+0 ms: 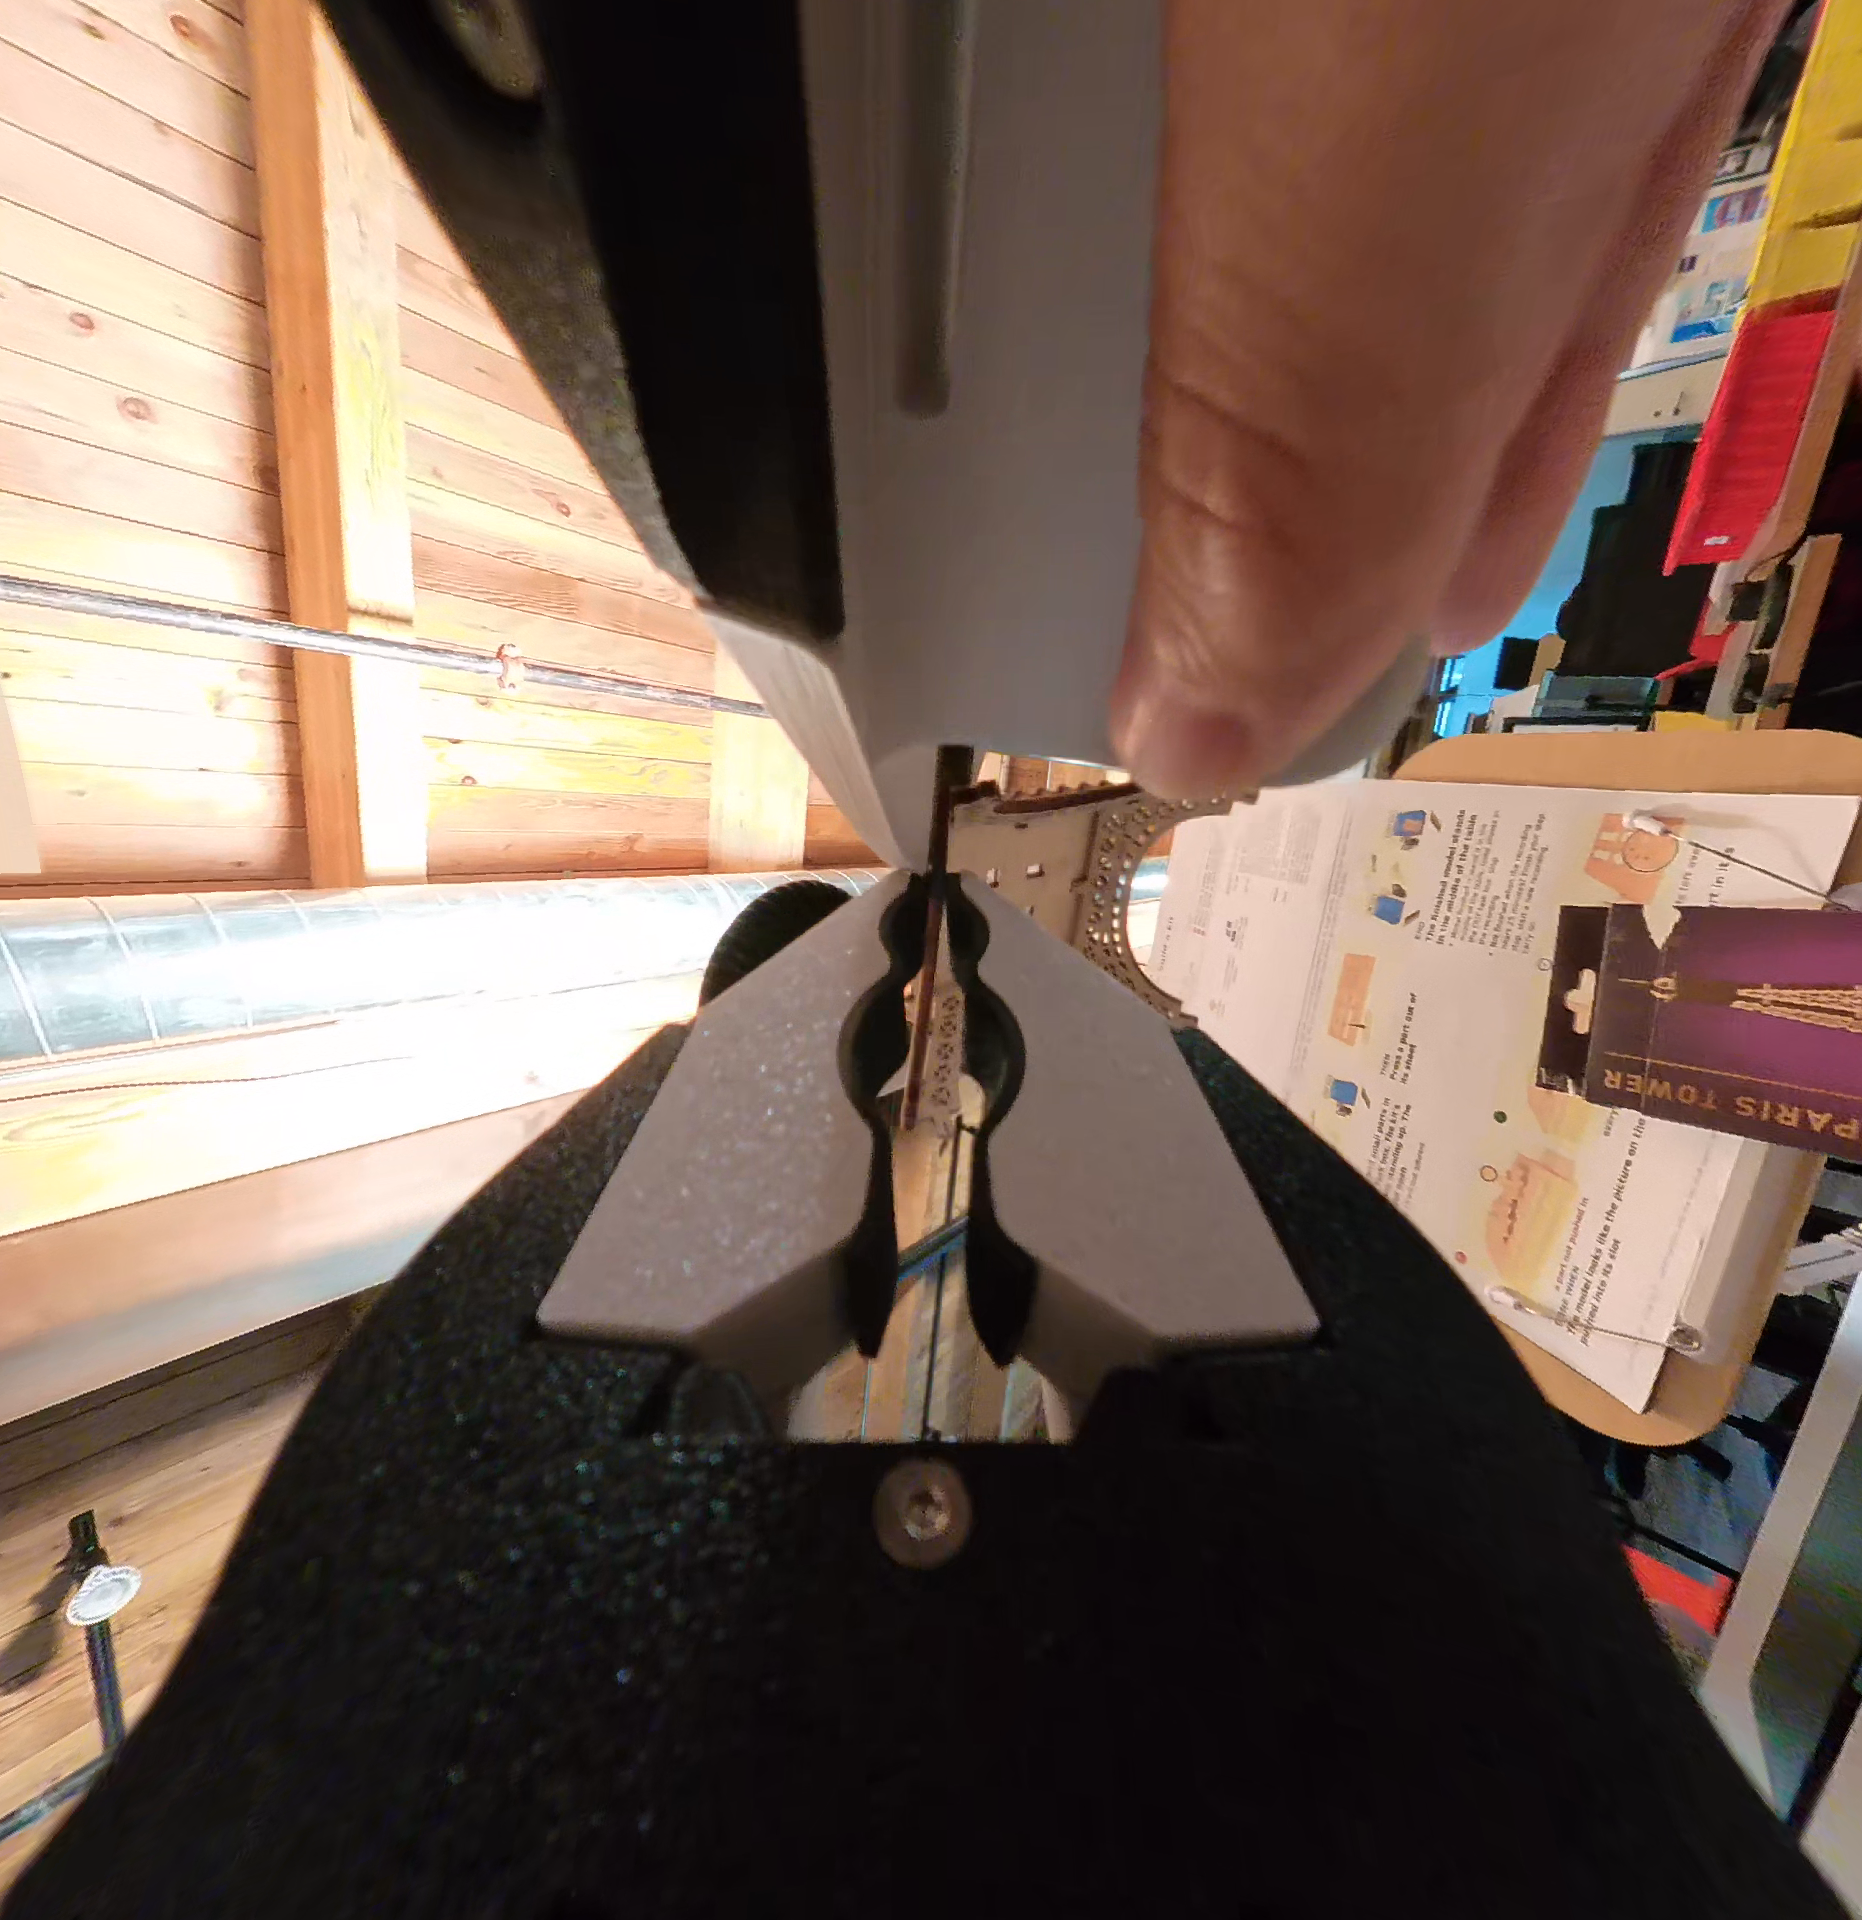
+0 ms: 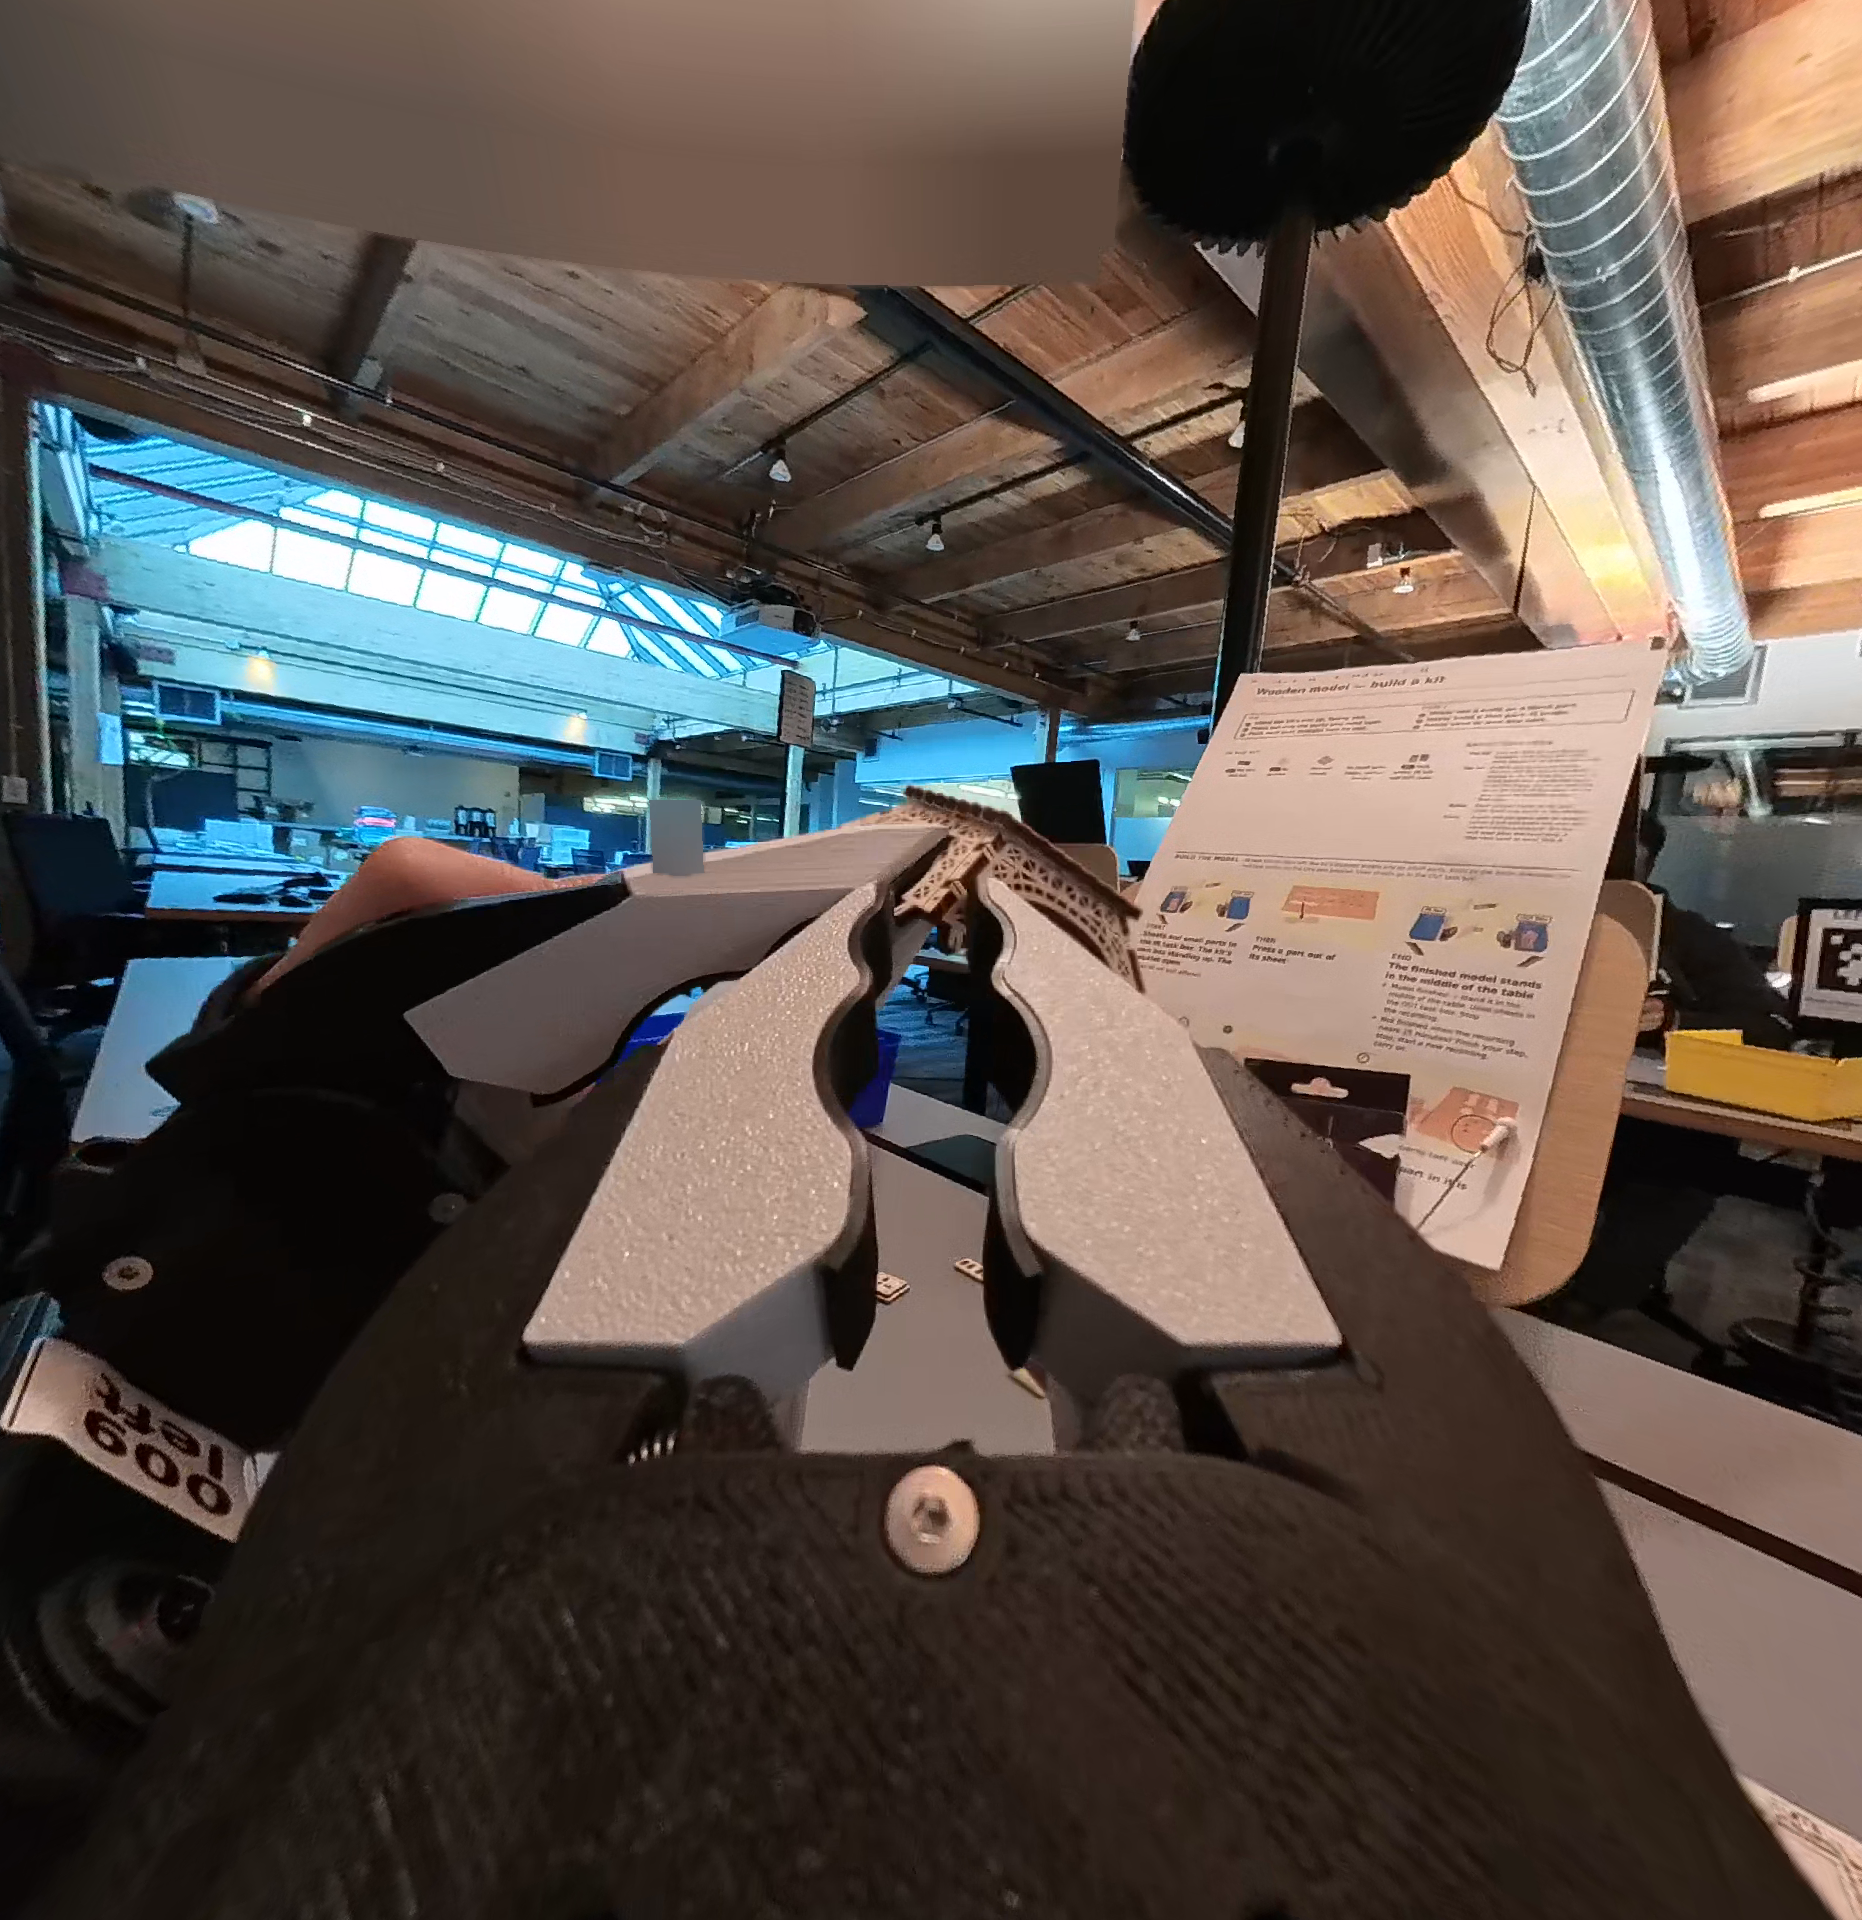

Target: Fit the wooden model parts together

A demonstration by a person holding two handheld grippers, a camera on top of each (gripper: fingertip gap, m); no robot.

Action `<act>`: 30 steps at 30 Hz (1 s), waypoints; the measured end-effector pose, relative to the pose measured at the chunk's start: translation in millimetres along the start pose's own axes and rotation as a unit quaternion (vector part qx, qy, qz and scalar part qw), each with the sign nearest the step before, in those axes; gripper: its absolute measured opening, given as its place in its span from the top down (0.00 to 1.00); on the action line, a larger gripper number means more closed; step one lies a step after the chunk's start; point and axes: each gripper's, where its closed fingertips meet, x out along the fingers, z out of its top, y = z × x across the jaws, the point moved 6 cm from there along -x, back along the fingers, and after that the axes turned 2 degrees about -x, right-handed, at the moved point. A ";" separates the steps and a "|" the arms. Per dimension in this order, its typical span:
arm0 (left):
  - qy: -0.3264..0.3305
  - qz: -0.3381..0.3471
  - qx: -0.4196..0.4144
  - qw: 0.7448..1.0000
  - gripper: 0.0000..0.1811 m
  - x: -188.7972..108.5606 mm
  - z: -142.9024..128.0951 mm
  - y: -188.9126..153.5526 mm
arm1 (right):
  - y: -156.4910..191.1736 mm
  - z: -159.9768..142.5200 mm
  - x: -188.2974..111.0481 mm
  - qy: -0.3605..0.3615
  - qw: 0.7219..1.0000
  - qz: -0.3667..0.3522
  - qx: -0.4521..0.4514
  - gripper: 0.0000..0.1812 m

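Observation:
In the left wrist view my left gripper point(image 1: 932, 888) is shut on a thin wooden part point(image 1: 922, 1023) seen edge-on between its grey fingers. A pale lattice arch part point(image 1: 1109, 894) joins it and extends to the right. My right gripper point(image 1: 942, 764) comes down from above, tips against the same thin edge, with a hand point(image 1: 1374, 364) around it. In the right wrist view my right gripper point(image 2: 937, 896) is shut on the wooden lattice model point(image 2: 1020, 868). The left gripper's grey finger point(image 2: 719, 925) reaches the model from the left. The joint itself is hidden by the fingertips.
An instruction sheet on a clipboard point(image 2: 1415, 894) stands behind the model and also shows in the left wrist view point(image 1: 1426, 1039), with a purple kit card point(image 1: 1737, 1029). The white table point(image 2: 1685, 1475) below carries small wooden bits point(image 2: 891, 1286). A yellow bin point(image 2: 1768, 1070) sits far right. The tips of both grippers are at nearly the same place. Between my left fingertips and the purple kit card point(image 1: 1737, 1029) there is roughly 35 cm.

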 end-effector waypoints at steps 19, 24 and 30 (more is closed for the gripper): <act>-0.007 0.018 -0.058 0.998 1.00 -1.9 -1.6 0.6 | -4.6 3.2 -1.1 0.016 0.997 -0.019 0.074 0.79; -0.038 0.047 -0.073 0.996 1.00 -7.3 0.7 3.1 | 1.9 7.5 0.0 0.009 0.992 0.017 0.128 0.86; -0.038 0.058 -0.071 0.995 1.00 -8.2 -0.3 2.4 | 3.7 6.0 1.7 0.004 0.982 0.032 0.184 0.88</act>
